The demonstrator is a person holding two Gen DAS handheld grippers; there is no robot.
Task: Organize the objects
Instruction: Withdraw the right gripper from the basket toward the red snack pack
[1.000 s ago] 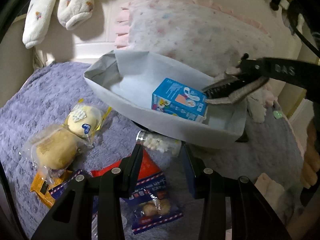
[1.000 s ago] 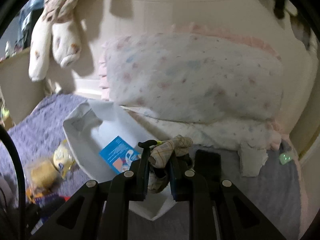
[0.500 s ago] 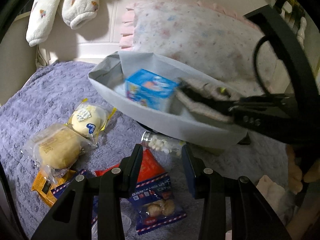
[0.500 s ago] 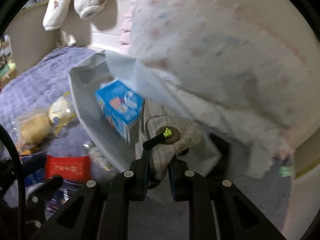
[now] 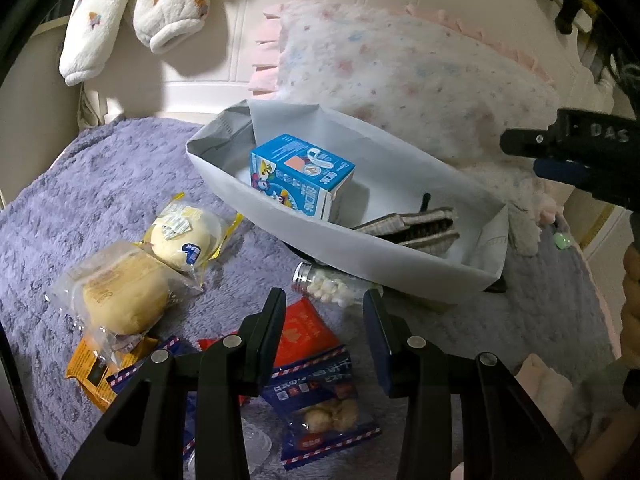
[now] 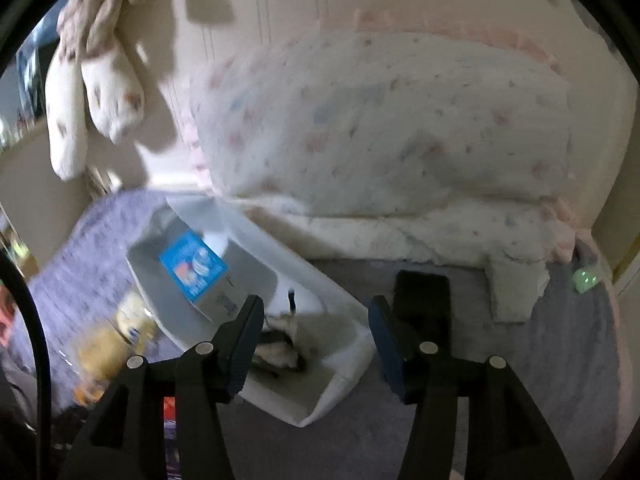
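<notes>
Purple fuzzy blanket [image 5: 100, 184], lower left. White paper bin [image 5: 360, 248] centre, holding blue carton [image 5: 300, 176] and beige plaid pouch [image 5: 416, 228]. Pillow [image 5: 400, 80] upper right: white, pastel speckles, pink frill. Red packet [image 5: 304, 332], blue striped-edge snack bag [image 5: 328, 408] at bottom.

From my feed I see a bed covered by a fuzzy lavender blanket [image 5: 100, 184], its pile rumpled in soft ridges. At the head of the bed a large white pillow [image 5: 400, 80] speckled with pink and blue, edged in a pink frill, leans against a cream panelled headboard [image 5: 240, 40]. Two white plush legs [image 5: 132, 12] with small coloured patches dangle over the headboard at the upper left and throw dark shadows on it. In the right wrist view, a small green glowing spot [image 6: 585, 278] sits at the blanket's far right edge. The light is dim and warm, and that view is blurred.
</notes>
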